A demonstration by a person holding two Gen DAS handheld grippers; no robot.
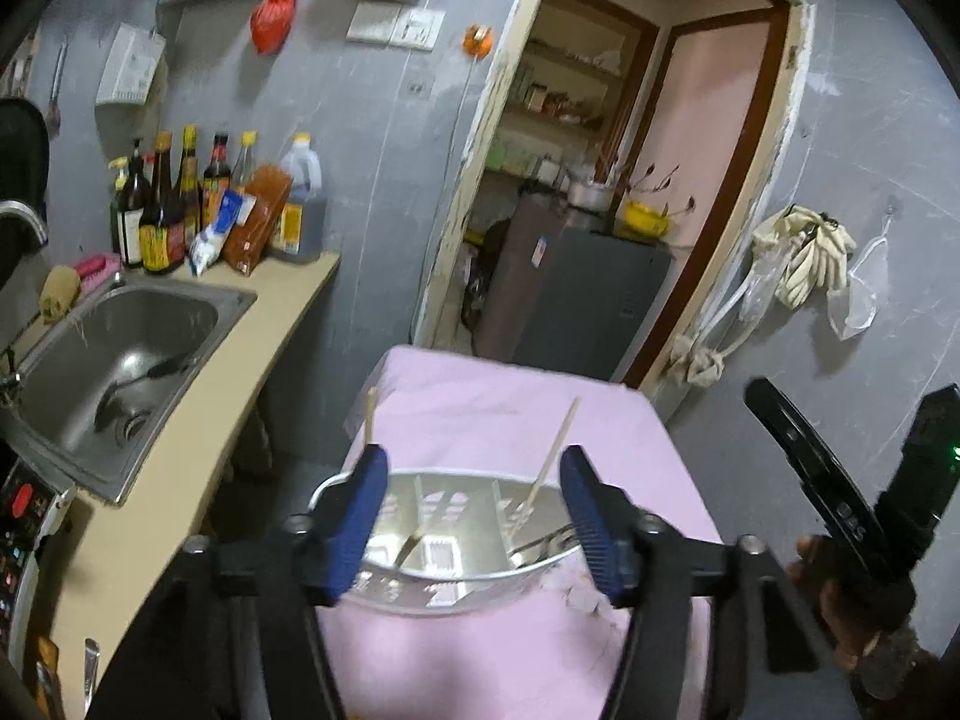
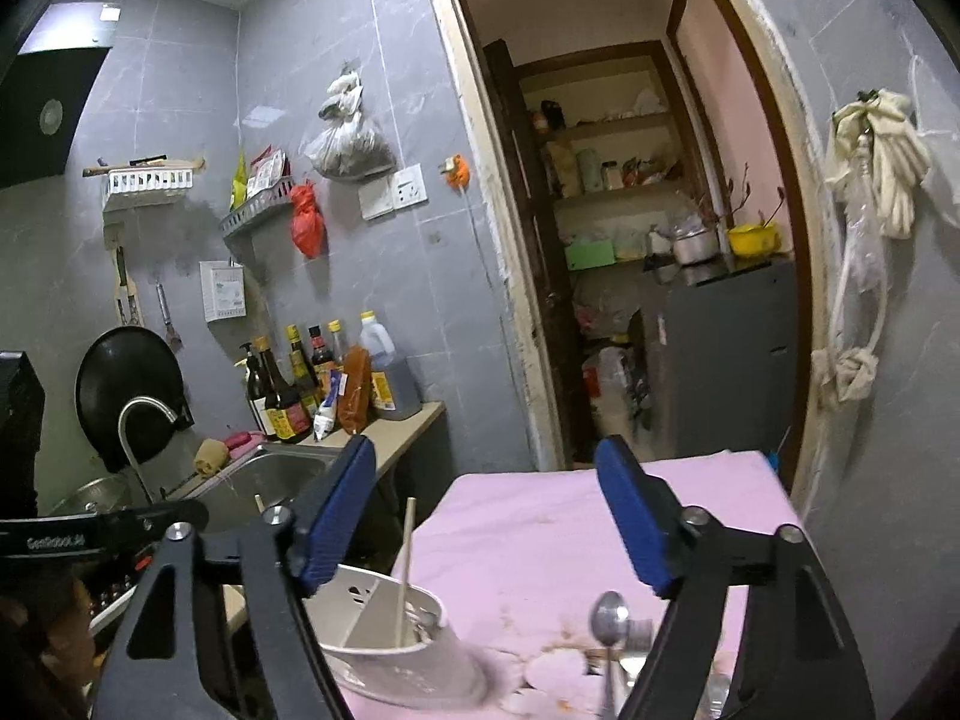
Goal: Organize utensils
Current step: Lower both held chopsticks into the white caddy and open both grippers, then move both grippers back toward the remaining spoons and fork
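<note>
Pink cloth (image 1: 480,396) covers the table; grey tiled walls (image 2: 390,90) behind.

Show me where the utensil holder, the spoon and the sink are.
utensil holder (image 1: 462,597), left wrist view, on its front wall.
spoon (image 2: 607,615), right wrist view, on its bowl.
sink (image 1: 150,324), left wrist view, on its inner basin wall.
</note>
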